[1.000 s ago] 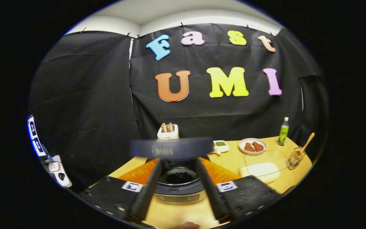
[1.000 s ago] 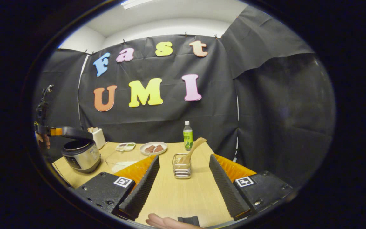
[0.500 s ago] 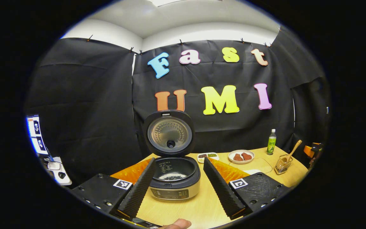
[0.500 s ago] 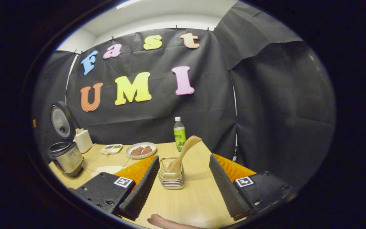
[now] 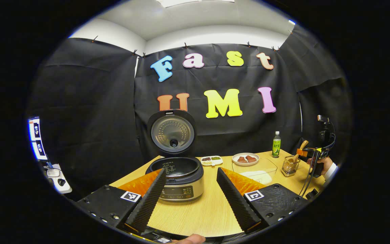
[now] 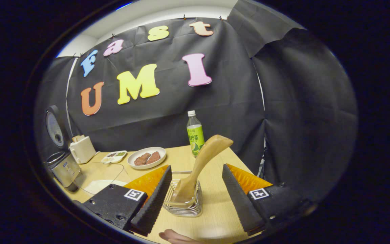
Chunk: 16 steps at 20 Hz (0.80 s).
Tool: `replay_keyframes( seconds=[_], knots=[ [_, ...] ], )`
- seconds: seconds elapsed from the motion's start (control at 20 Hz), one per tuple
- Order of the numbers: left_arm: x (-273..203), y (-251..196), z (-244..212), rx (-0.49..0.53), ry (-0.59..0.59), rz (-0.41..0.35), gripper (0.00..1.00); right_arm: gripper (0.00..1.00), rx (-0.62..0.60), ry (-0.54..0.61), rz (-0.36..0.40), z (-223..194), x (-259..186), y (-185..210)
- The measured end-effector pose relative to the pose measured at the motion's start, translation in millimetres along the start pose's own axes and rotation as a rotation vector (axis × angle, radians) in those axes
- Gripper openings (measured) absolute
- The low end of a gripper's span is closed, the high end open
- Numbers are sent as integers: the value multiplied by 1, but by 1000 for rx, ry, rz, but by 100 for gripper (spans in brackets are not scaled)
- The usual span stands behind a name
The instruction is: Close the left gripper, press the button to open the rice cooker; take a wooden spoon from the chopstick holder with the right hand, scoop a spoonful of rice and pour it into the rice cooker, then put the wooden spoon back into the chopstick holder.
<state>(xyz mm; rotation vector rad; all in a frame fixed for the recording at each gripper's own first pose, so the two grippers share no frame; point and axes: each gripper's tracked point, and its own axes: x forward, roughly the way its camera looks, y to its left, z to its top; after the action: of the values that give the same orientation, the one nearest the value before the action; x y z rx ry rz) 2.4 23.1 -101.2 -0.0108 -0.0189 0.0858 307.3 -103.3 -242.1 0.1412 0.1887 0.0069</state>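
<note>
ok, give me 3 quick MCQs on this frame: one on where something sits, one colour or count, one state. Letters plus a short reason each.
1. Where is the wooden spoon?
A. Standing in the wire holder
B. Lying on the plate
C. Inside the rice cooker

2. How many brown pieces of food lie on the white plate?
A. One
B. Two
C. Four

3. What state is the rice cooker lid in?
A. Shut
B. Taken off and lying on the table
C. Hinged up, open

Answers:
1. A: in the right gripper view the spoon's wide end sits in the holder and its handle leans up to the right, between the fingers of the open right gripper.
2. B: two pieces lie side by side on the plate.
3. C: in the left gripper view the lid stands upright behind the open pot, beyond the open left gripper.
</note>
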Motion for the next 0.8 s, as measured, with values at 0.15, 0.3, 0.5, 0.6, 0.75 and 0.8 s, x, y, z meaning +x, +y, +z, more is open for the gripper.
replay_keyframes(
  seconds=[0.15,0.3,0.5,0.6,0.75,0.8],
  knots=[
    [-3,-2,-4,-36,-7,-32,96,76,-26,-57,-4,13,17,-3],
    [-1,1,-18,-65,32,-47,96,50,-14,10,-23,0,34,-7],
    [-7,7,-14,-43,12,-33,95,28,13,-3,52,12,27,13],
    [-10,6,-15,-41,13,-38,95,18,14,-19,54,19,24,20],
    [-18,9,-13,-42,2,-36,95,15,-23,-46,59,35,17,31],
    [-17,11,-14,-41,-1,-33,94,15,-39,-59,59,44,13,35]
  ],
)
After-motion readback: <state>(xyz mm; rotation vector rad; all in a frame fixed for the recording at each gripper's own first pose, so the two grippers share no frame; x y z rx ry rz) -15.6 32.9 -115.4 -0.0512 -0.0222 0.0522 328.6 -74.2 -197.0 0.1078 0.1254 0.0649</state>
